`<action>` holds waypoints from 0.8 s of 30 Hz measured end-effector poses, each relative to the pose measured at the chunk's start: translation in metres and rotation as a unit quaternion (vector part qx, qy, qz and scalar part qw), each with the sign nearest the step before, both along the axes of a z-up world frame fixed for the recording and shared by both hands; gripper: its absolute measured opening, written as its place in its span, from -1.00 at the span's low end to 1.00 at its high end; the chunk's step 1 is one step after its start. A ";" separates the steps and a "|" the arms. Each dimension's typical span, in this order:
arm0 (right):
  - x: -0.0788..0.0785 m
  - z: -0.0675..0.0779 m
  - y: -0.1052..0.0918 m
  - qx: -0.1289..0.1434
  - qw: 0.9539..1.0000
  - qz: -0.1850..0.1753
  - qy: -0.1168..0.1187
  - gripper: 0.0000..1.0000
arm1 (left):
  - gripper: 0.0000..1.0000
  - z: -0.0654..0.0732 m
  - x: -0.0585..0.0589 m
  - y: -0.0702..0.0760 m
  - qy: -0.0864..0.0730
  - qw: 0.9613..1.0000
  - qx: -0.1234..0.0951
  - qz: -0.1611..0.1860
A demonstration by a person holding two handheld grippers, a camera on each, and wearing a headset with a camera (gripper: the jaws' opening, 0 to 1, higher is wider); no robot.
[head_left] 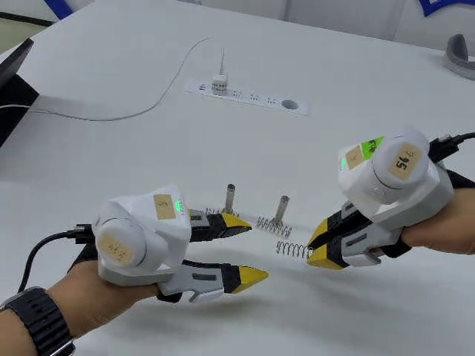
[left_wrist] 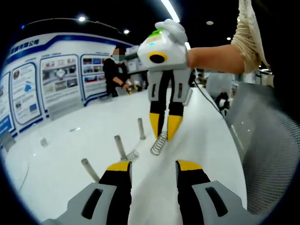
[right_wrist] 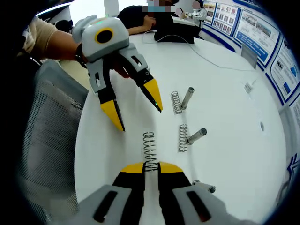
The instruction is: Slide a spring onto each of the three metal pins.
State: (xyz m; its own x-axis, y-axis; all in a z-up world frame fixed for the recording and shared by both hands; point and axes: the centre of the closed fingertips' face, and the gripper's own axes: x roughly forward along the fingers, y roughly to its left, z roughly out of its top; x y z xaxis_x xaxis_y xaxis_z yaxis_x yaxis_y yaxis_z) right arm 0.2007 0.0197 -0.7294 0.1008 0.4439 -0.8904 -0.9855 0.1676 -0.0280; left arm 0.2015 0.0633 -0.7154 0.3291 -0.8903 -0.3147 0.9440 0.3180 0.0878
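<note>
Pins (left_wrist: 120, 146) of metal, three of them, stand up in a row on the white table (left_wrist: 51, 164). The right tongs (right_wrist: 151, 167) are pinched on one end of a spring (right_wrist: 149, 147), and the rest of it pokes out in front of the tips. The left tongs (left_wrist: 153, 165) are wide apart with nothing in them. One loose spring (right_wrist: 176, 101) lies flat by the foot of a pin, and a second loose spring (right_wrist: 183, 138) lies by the next pin.
</note>
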 end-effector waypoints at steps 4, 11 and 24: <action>-0.002 0.000 0.004 -0.004 1.000 0.014 -0.003 -0.77 | -0.31 0.003 -0.002 -0.007 -0.005 1.000 -0.001 -0.011; -0.006 0.000 0.009 -0.010 0.999 0.033 -0.003 -0.77 | -0.42 0.001 -0.006 -0.017 -0.013 0.999 0.007 -0.030; -0.009 0.001 0.015 -0.015 0.999 0.052 -0.001 -0.77 | -0.69 -0.003 -0.009 -0.018 -0.026 0.999 0.022 -0.042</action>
